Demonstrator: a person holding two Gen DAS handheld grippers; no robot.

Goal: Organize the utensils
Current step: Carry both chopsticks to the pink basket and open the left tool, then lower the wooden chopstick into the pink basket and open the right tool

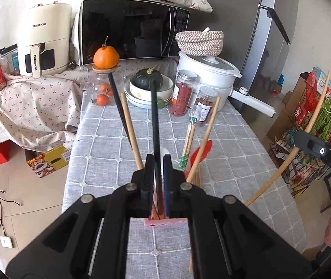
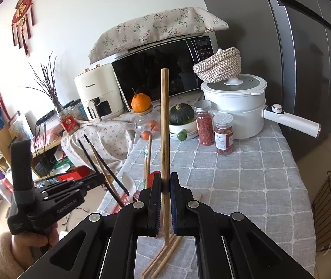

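Note:
My left gripper (image 1: 158,162) is shut on a black chopstick (image 1: 154,116) that stands up out of a pink utensil holder (image 1: 165,223) below the jaws. A second black chopstick (image 1: 116,100), wooden chopsticks (image 1: 130,130), a red spatula (image 1: 200,153) and a white spoon (image 1: 164,153) also stick out of it. My right gripper (image 2: 165,181) is shut on a bamboo chopstick (image 2: 165,121) held upright above loose bamboo chopsticks (image 2: 163,260) on the grey checked tablecloth (image 2: 246,174). The left gripper also shows in the right wrist view (image 2: 100,179).
At the table's far end stand a white electric pot (image 1: 212,76) with a woven basket, two spice jars (image 1: 184,93), bowls with a green squash (image 1: 149,81), a glass jar topped by an orange (image 1: 106,57), a microwave (image 1: 130,30) and an air fryer (image 1: 46,39). A wire rack (image 1: 316,125) stands right.

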